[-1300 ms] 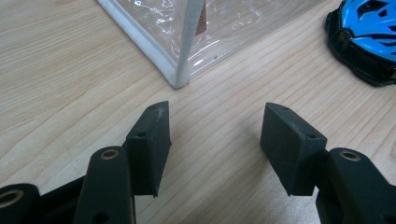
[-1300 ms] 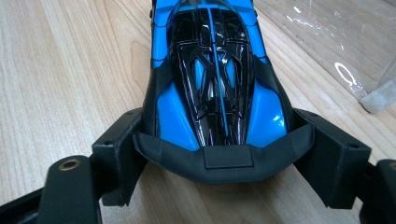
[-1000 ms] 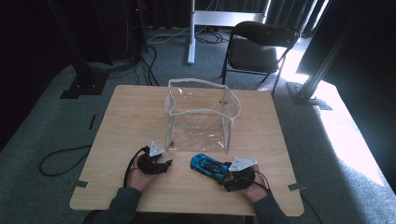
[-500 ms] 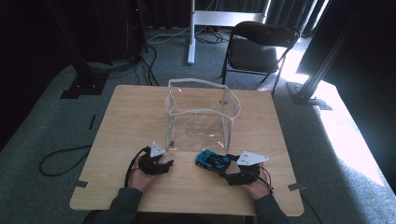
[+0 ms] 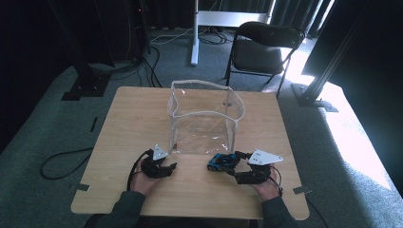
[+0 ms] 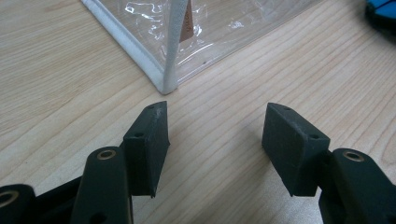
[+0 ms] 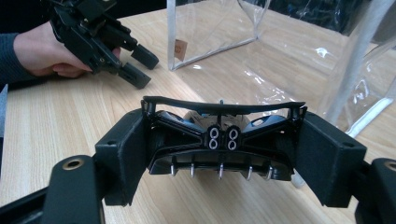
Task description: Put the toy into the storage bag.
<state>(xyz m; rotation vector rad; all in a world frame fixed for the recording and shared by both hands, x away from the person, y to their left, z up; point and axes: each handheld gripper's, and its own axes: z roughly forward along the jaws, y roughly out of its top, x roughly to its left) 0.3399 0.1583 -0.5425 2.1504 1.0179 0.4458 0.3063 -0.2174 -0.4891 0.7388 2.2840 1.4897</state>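
Since the earlier frames, the right gripper (image 5: 240,166) has carried the blue toy car (image 5: 223,161) up off the wood and closer to the clear bag (image 5: 204,118), while the left gripper (image 5: 170,167) has kept its place.

From the high view, the wooden table (image 5: 128,114) bears the bag at its centre, standing upright with its white-trimmed mouth open. The car hangs at about 5 o'clock from the bag, just beside its near right corner, pinched at its tail by the right gripper. The left gripper rests at about 7 o'clock from the bag, near its near left corner, jaws spread with nothing between them. The bag's front wall stands between the car and the inside of the bag. Beyond the table at 12 o'clock a black folding chair (image 5: 266,47) stands on grey carpet, and a black cable (image 5: 62,161) loops on the floor at 9 o'clock.

In the left gripper view, the two black jaws stand wide apart over bare wood; the bag's white-edged corner (image 6: 168,84) sits at 12 o'clock, just beyond the left jaw tip and not touching it. A sliver of the blue car (image 6: 383,7) shows at 2 o'clock.

In the right gripper view, the jaws press on both sides of the car's black rear (image 7: 219,140), spoiler on top. The clear bag (image 7: 280,51) rises right behind it at 12 to 2 o'clock. At 10 o'clock the other hand (image 7: 42,51) holds the left gripper (image 7: 140,65), its jaws apart.
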